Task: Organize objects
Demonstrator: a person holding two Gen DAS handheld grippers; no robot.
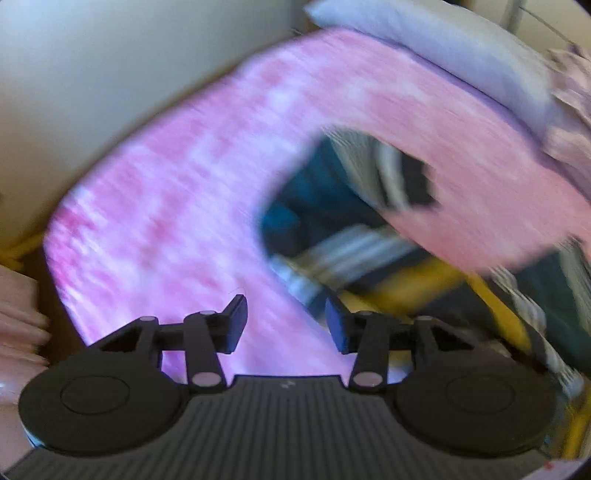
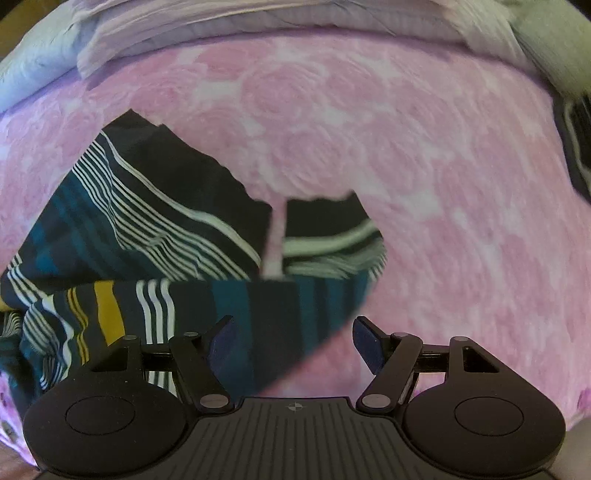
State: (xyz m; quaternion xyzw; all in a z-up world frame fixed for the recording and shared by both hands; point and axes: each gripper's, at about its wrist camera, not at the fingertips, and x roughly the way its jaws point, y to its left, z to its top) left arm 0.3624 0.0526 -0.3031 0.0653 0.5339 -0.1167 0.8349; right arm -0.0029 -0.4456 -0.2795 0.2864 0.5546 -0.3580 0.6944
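Pink rose-print bedsheet (image 2: 369,122) fills everything ahead of my right gripper (image 2: 291,341) and spreads ahead and left of my left gripper (image 1: 286,323), badly blurred in the left view. Pale folded bedding (image 2: 221,22) lies along the far edge, beyond the sheet. Dark striped cloth (image 2: 166,236), navy and teal with white and mustard bands, lies crumpled on the sheet ahead-left of my right gripper, its near edge running under the left finger; in the left view it sits ahead-right (image 1: 351,236). Both grippers: fingers spread apart, nothing between them.
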